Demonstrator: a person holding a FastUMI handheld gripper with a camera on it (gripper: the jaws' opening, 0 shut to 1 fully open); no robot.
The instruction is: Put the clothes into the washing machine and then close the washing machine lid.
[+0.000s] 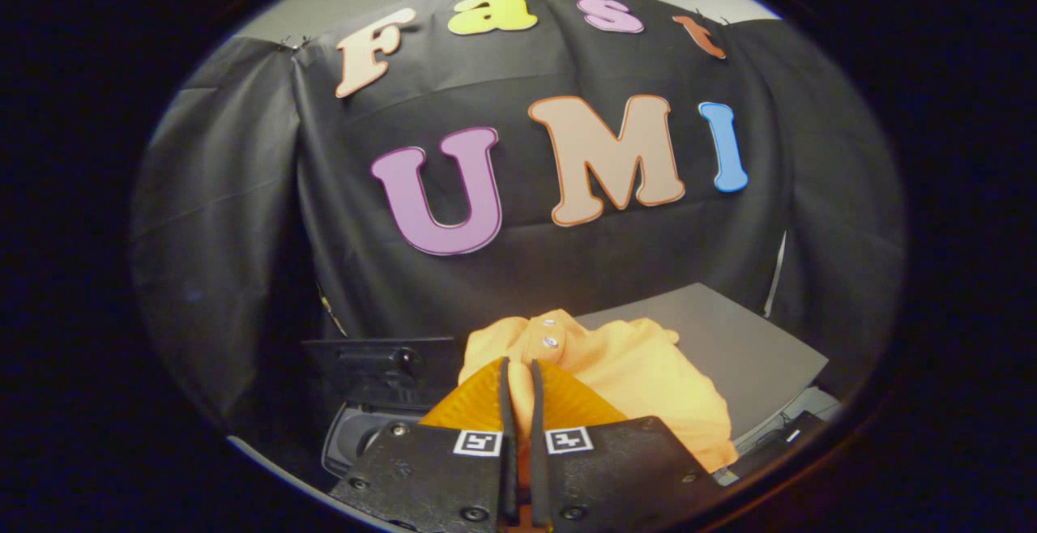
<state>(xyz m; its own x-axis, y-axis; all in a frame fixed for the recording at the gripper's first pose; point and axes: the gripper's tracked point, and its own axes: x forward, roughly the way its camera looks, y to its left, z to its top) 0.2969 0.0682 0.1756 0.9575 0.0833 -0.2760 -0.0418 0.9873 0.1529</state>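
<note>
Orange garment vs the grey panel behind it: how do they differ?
The orange garment is soft, crumpled and bright, pinched in the tool; the grey panel is flat, rigid and dull, lying free beyond. The garment carries small snap buttons; the panel is plain.

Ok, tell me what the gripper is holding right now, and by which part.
The gripper is shut on the orange garment, pinching a fold of fabric near its buttoned edge; the rest hangs ahead of the fingers.

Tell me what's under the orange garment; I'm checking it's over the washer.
The claw, shut on the orange garment, holds it over a grey panel and the washer's dark opening. The cloth hides what lies directly beneath.
</note>
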